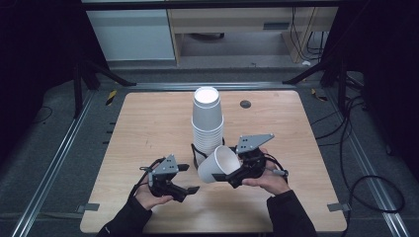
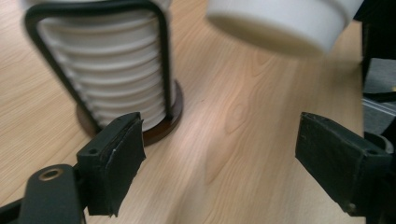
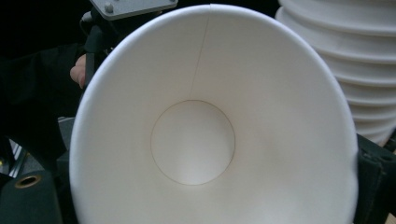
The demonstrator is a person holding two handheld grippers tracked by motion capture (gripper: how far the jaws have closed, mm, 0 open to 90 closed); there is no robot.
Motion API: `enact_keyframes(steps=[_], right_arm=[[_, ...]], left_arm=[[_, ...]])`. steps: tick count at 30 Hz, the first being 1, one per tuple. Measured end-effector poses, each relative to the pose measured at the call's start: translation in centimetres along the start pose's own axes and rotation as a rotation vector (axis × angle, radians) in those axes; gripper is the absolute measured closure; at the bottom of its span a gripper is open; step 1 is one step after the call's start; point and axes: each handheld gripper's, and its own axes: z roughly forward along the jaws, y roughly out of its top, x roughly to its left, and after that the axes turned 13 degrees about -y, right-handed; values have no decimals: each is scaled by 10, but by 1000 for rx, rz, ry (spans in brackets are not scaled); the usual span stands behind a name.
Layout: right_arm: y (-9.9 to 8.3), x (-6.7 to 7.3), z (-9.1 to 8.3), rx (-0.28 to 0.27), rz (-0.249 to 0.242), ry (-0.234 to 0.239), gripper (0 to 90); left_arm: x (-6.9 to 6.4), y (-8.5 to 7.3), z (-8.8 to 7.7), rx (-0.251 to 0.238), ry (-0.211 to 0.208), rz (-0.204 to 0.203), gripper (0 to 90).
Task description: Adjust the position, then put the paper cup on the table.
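Loose paper cup carried on its side beside the cup stack, left tongs waiting open.

Left to right: the left gripper, near the table's front edge at about seven o'clock, stands with jaws wide apart and nothing between them. The stack of cups rises upside down in its black wire holder at the centre. Just to its four o'clock, the right gripper is clamped across the rim of the single cup, held off the table. That cup lies nearly level, its long axis running eight to two o'clock, mouth toward the right hand, base toward the left gripper. To do this well, I judge: keep the squeeze light so the rim does not crumple, and lift clear of the stack before turning it.
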Motion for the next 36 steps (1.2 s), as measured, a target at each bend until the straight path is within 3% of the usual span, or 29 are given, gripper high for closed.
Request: enact_keyframes(steps=[10,12,14,15,18,20,36], right_arm=[[-2,-12,-22,9,14,-94,98],[-5,-17,-27,18,27,-143,98],[-6,-19,-29,20,33,-156,98],[-9,-23,-33,24,44,-177,98],[-11,-29,-38,46,54,-230,99],[-12,-34,-42,47,67,-257,99],[-18,-79,-63,77,181,-504,99]], left_arm=[[14,-12,-22,-13,107,-82,155],[19,-13,-30,-30,158,-114,152],[21,-14,-32,-35,171,-128,152],[24,-16,-36,-39,199,-151,153],[27,-18,-40,-48,222,-170,153],[30,-19,-45,-50,261,-188,154],[44,-26,-63,-77,365,-293,160]])
